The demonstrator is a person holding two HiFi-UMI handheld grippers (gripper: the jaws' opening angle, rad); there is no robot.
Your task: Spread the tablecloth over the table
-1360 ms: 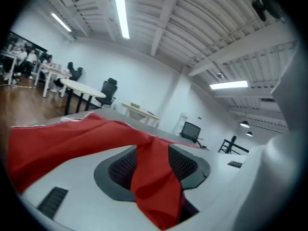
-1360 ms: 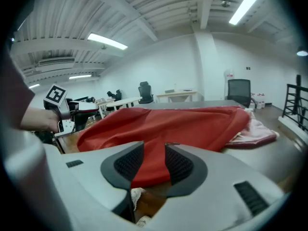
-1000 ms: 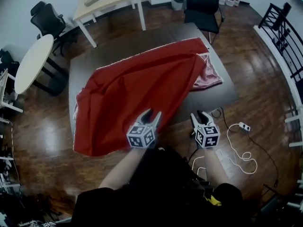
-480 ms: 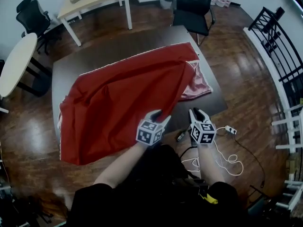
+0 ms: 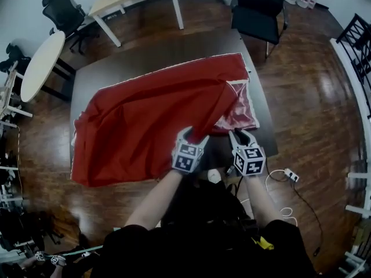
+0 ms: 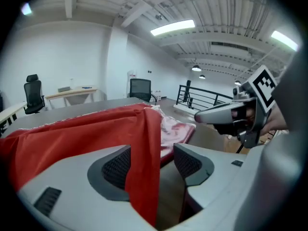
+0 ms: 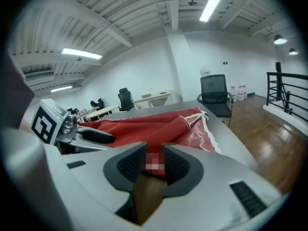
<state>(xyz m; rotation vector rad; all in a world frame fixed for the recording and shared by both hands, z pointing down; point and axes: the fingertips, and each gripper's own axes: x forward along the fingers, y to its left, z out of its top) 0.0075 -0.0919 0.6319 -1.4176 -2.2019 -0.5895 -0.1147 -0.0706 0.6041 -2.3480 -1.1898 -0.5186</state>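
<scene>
Pinching the tablecloth [image 5: 145,120] at its folded near-right corner, right gripper [image 5: 242,135] has just closed; left gripper [image 5: 194,135], jaws just opening, straddles a loose fold immediately left.

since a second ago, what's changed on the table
Both grippers moved in to the turned-back corner of the red fabric tablecloth at the near right edge of the dark table. The left gripper has just been opening, a fold hanging loose between its jaws. The right gripper has just been closing on the cloth's edge. The cloth stayed rumpled, its corner still folded over.
</scene>
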